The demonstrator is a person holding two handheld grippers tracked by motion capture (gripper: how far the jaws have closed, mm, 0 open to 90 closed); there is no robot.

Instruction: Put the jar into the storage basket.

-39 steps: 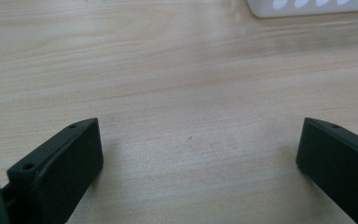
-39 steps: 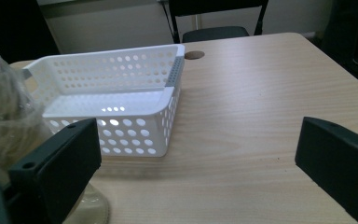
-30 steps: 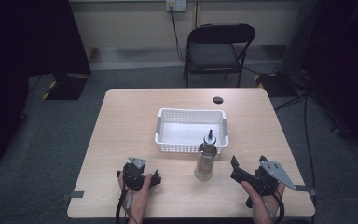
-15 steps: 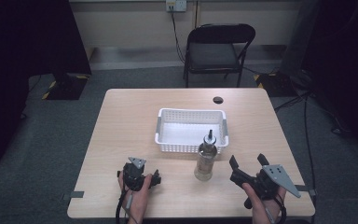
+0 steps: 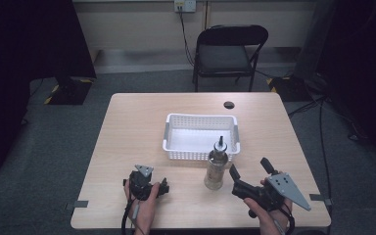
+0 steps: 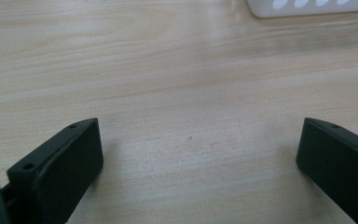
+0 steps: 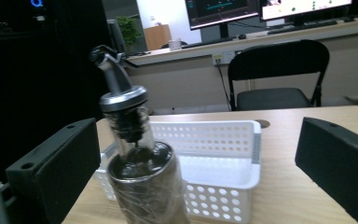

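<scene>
Here, a glass bottle (image 5: 216, 170) with a metal pour spout is standing upright on the wooden table (image 5: 127, 127), just in front of the near wall of a white perforated basket (image 5: 200, 137) that is sitting near the table's middle. In the high view the right gripper (image 5: 250, 170) is being held in the person's right hand (image 5: 269, 218) at the near right part of the table, its two black jaws spreading wide and pointing toward the bottle, with the nearer jaw tip lying just beside the bottle's base but apart from it. In the right gripper view the bottle (image 7: 140, 163) is rising between the two parted jaws, closer to the left one, and nothing is pinching it; the basket (image 7: 214, 163) is sitting right behind it, looking empty from there. Farther back in that view a black folding chair (image 7: 279, 74) is standing beyond the table's far edge, and monitors are glowing on a desk behind. The left gripper (image 5: 164, 187) is resting low at the near left of the table in the person's left hand (image 5: 144, 205), well apart from the bottle. In the left gripper view its jaws are likewise standing wide apart over bare wood, holding nothing, with a corner of the basket (image 6: 307, 7) showing at the top. A small dark round spot (image 5: 229, 105) is lying on the table's far side.
</scene>
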